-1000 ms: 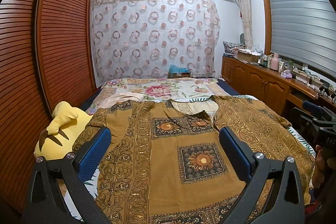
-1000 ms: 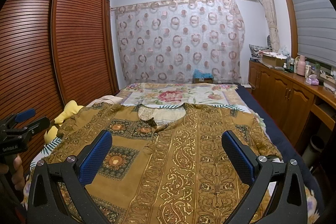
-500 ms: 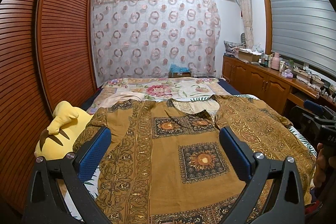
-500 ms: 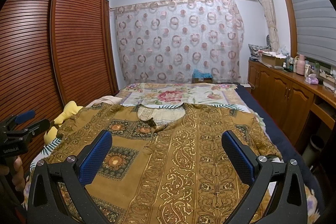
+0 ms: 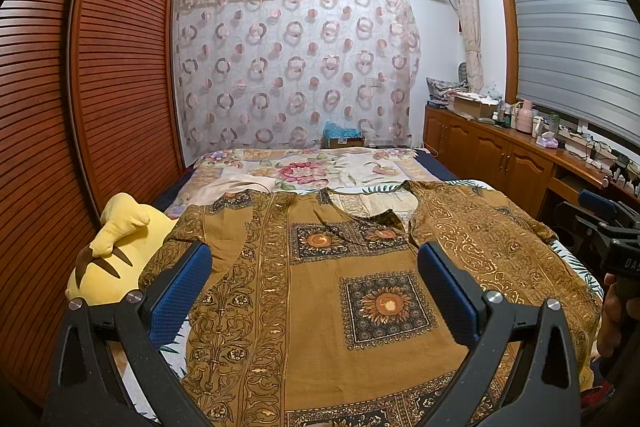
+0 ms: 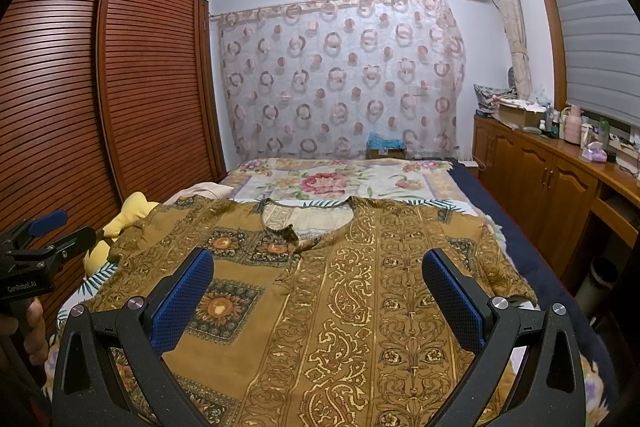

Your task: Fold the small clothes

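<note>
A mustard-brown patterned short-sleeved top lies spread flat on the bed, neck opening toward the far end; it also shows in the right wrist view. My left gripper is open and empty, held above the top's left half. My right gripper is open and empty above the right half. The right gripper also shows at the right edge of the left wrist view, and the left gripper at the left edge of the right wrist view.
A yellow plush toy lies at the bed's left edge beside the slatted wardrobe. A pale pink garment lies beyond the top. A floral bedspread covers the bed. A wooden cabinet with clutter runs along the right.
Both grippers have hardly moved; the views shift only slightly. The top lies as before.
</note>
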